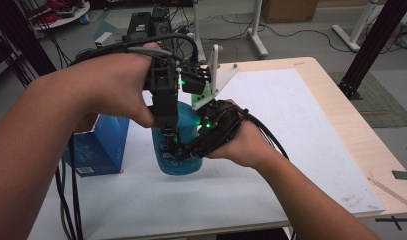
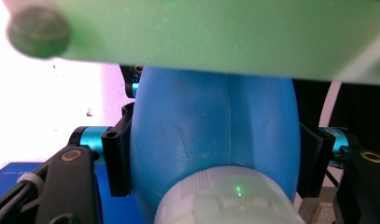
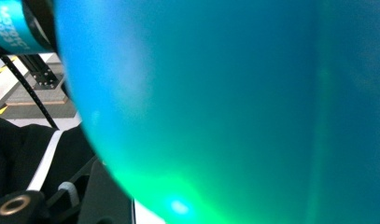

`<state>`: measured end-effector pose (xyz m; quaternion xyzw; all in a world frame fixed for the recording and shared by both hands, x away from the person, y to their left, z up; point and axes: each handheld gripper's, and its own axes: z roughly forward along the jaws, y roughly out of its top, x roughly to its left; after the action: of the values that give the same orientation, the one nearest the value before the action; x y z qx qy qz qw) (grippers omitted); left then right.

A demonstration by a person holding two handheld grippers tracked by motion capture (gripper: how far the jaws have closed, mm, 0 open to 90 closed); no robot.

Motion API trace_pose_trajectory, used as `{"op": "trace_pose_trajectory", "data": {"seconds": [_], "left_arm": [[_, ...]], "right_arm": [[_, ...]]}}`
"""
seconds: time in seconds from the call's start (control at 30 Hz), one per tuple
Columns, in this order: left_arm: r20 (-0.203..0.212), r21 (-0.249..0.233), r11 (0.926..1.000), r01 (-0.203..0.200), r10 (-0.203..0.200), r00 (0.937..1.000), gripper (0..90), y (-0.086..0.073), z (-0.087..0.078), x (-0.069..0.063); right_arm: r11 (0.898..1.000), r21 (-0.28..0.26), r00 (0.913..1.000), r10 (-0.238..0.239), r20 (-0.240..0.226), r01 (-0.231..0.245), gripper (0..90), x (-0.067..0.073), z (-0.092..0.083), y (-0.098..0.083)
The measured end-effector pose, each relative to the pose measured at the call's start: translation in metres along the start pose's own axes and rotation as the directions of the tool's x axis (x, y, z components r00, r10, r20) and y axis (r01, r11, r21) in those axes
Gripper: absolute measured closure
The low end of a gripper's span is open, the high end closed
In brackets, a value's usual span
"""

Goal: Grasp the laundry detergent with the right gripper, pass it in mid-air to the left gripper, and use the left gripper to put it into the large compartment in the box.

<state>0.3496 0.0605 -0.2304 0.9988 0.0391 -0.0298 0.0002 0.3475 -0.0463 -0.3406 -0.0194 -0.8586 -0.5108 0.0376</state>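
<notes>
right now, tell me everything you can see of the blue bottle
The blue bottle looks like smooth, slightly translucent plastic with a rounded body, a faint mould seam and a white ribbed collar at one end. It stands on the white table mat, beside a blue box. The left hand-held gripper has its black jaws on both sides of it; the right hand-held gripper clamps it from the side.

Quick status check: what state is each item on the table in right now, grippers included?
Blue bottle: upright on the table, white cap on, gripped from both sides.
Left gripper: jaws shut on the blue bottle near its neck.
Right gripper: shut on the blue bottle's body.
Blue box: standing on the table left of the bottle, untouched; cannot tell whether it is sealed.
</notes>
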Motion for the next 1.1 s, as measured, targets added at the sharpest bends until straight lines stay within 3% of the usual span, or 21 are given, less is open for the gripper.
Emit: {"op": "trace_pose_trajectory", "data": {"seconds": [0.17,0.73,0.87,1.0,1.03,1.1], "left_arm": [[-0.002,0.003,1.0,0.005,-0.005,1.0,37.9,0.0,0.001,0.001],[-0.01,0.015,0.9997,0.019,-0.019,0.9998,38.9,-0.001,-0.004,-0.003],[-0.014,0.022,0.9997,0.013,-0.012,0.9998,38.9,-0.001,-0.007,-0.005],[-0.02,0.026,0.9996,0.01,-0.01,0.9997,38.9,-0.002,-0.009,-0.005],[-0.023,0.026,0.9996,0.01,-0.009,0.9997,38.9,-0.002,-0.01,-0.006],[-0.022,0.026,0.9996,0.008,-0.008,0.9997,38.8,-0.003,-0.011,-0.006]], "right_arm": [[1.0,-0.001,1.0,-0.004,-0.005,0.004,46.5,0.0,0.001,0.0],[1.0,-0.018,0.9998,-0.006,-0.017,0.005,44.8,0.001,0.002,0.002],[0.999,-0.043,0.9993,0.02,-0.033,-0.022,31.7,0.0,-0.001,0.002],[0.999,-0.043,0.9994,0.019,-0.031,-0.02,30.9,0.001,-0.005,0.001],[0.998,-0.051,0.9994,0.029,-0.017,-0.03,23.8,0.002,-0.013,-0.002],[0.998,-0.057,0.9996,0.027,-0.004,-0.027,22.3,0.002,-0.019,-0.004]]}}
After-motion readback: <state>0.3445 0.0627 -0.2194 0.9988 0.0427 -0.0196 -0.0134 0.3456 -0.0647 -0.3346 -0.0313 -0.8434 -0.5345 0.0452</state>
